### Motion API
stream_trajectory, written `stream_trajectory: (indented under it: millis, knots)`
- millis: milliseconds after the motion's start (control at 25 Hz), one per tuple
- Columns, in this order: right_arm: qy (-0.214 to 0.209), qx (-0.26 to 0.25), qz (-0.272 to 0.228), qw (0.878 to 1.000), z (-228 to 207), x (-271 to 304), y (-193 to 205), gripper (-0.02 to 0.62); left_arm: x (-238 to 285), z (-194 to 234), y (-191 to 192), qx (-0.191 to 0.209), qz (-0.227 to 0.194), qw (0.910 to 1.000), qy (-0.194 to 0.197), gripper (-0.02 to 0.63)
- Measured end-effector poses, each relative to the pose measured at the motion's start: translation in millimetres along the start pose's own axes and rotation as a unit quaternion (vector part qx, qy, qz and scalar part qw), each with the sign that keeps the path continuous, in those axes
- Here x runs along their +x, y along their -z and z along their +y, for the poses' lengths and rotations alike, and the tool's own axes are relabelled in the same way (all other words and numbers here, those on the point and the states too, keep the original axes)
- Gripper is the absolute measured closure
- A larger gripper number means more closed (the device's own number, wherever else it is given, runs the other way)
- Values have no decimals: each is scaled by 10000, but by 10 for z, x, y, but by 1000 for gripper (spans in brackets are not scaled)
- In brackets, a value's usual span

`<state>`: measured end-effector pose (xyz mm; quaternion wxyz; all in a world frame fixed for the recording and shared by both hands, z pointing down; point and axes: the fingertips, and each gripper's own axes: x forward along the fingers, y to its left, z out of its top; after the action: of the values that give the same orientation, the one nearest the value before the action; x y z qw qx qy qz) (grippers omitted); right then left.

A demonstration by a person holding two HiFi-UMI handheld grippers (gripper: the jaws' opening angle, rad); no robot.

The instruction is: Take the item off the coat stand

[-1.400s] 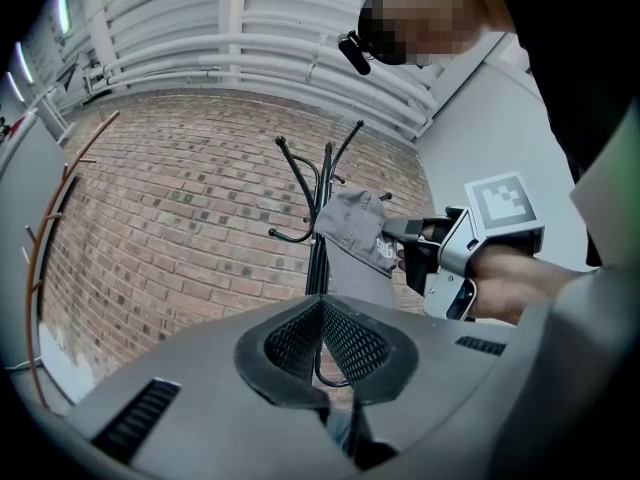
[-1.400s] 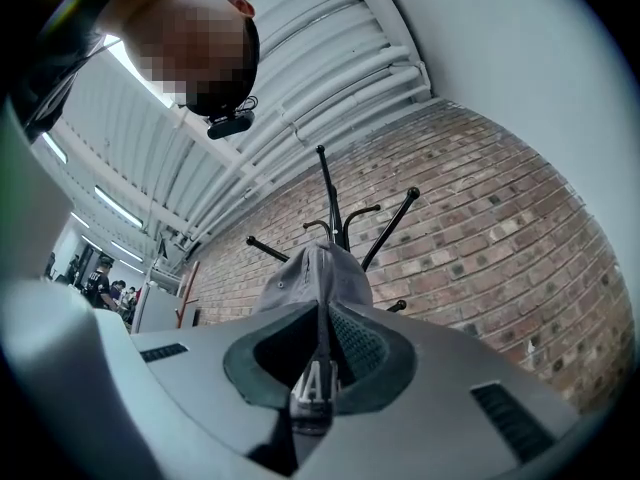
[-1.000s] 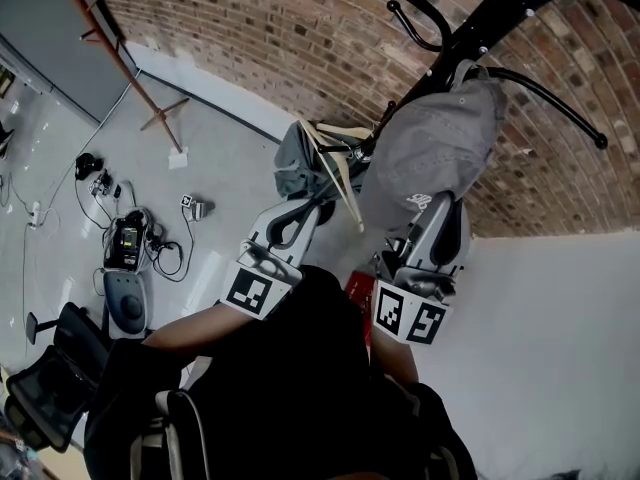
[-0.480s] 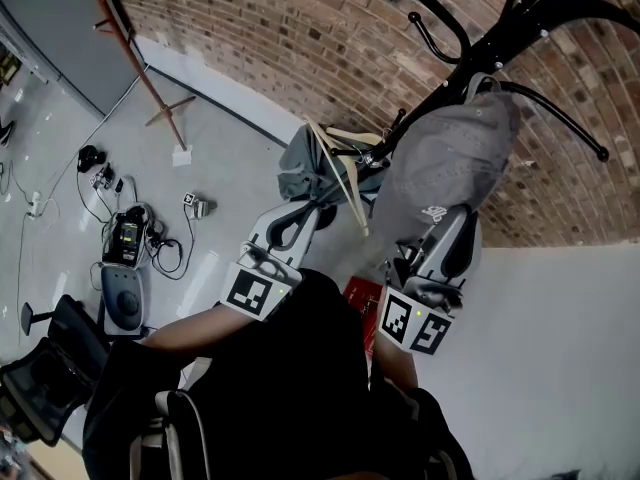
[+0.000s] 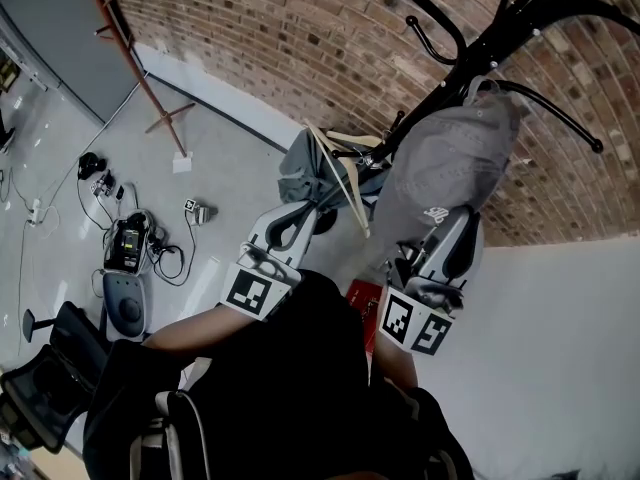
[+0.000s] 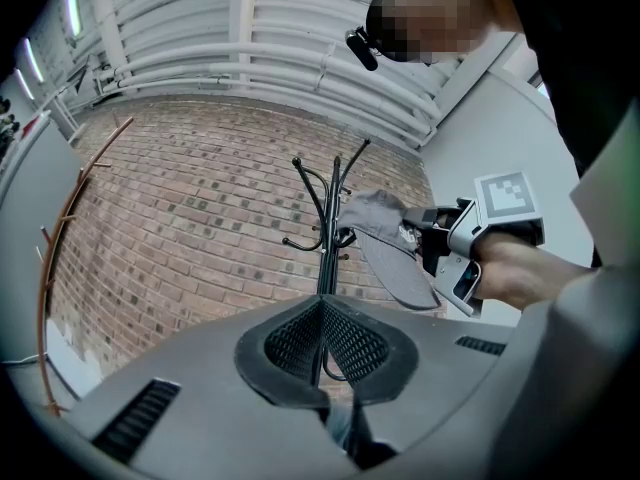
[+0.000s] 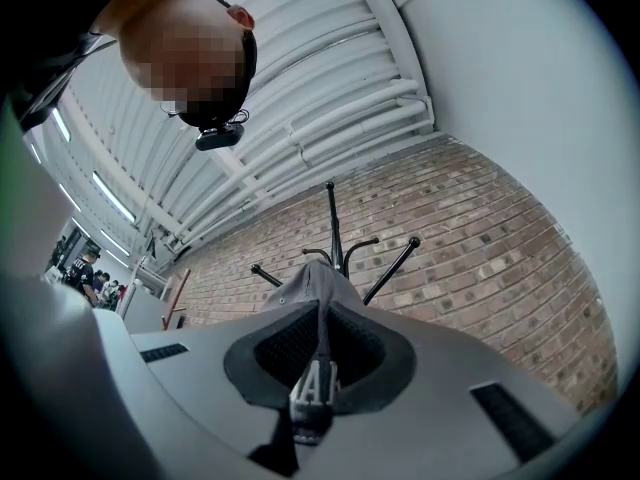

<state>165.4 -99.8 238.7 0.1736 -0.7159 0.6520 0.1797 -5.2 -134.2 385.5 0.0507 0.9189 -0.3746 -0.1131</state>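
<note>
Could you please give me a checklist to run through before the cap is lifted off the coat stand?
1. Right claw gripping the cap: ok, the fabric is pinched in it.
2. Cap freed from the coat stand: not ok, its crown appears to hang at the stand's top.
3. Left claw out of the way: ok, shut, empty and off to the side of the cap.
4. Hook arm clear of the lift path: cannot tell, it runs close by the crown.
5. Grey garment apart from the cap: cannot tell from these views.
</note>
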Motion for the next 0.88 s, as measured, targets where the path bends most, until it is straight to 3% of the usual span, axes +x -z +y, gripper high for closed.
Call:
stream_trajectory:
  millis: [600, 880]
  knots:
    - [42, -50, -212, 9998, 3, -152, -129, 557, -172, -32, 50, -16, 10, 10000, -46, 588]
    - [87, -111, -220, 9997, 7, -194, -147, 558, -198, -15, -40, -90, -184, 9997, -107, 588]
